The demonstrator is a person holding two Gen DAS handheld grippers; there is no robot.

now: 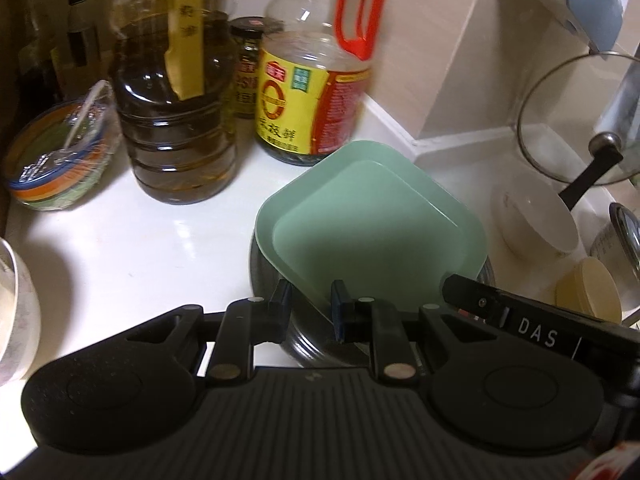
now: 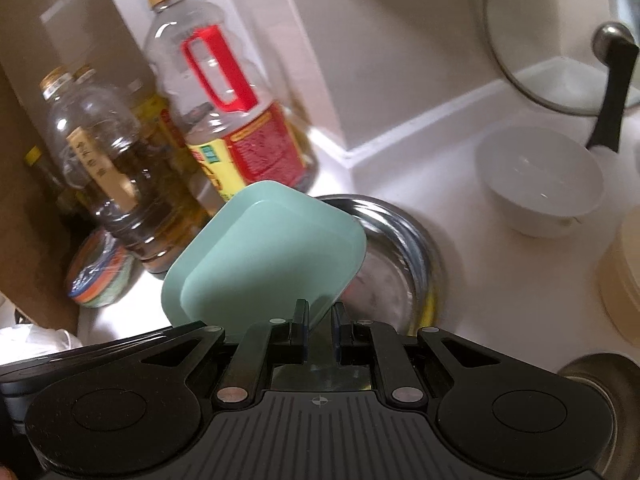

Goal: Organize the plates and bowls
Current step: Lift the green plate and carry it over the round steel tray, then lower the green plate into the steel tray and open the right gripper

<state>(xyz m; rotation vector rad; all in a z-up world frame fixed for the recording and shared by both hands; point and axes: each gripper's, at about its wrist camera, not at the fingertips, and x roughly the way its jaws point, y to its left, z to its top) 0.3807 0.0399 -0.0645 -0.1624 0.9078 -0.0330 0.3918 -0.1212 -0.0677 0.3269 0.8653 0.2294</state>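
Observation:
A square green plate [image 2: 268,260] is held tilted, underside up, over a round steel plate [image 2: 392,272] on the white counter. My right gripper [image 2: 320,316] is shut on the green plate's near rim. In the left wrist view the green plate [image 1: 372,224] hides most of the steel plate [image 1: 304,340]. My left gripper [image 1: 310,304] is open, its fingers on either side of the steel plate's near rim; the green plate's edge lies between them too. The right gripper's body [image 1: 540,332] comes in from the right. A white bowl [image 2: 540,184] stands to the right, also in the left wrist view [image 1: 536,216].
Oil bottle [image 1: 176,112], soy sauce bottle with red handle [image 1: 312,80] and a small jar [image 1: 248,68] stand behind the plates. A foil-covered striped bowl [image 1: 60,160] is at left. A glass pan lid [image 2: 560,40] leans at the back right. A beige lid [image 2: 624,272] lies right.

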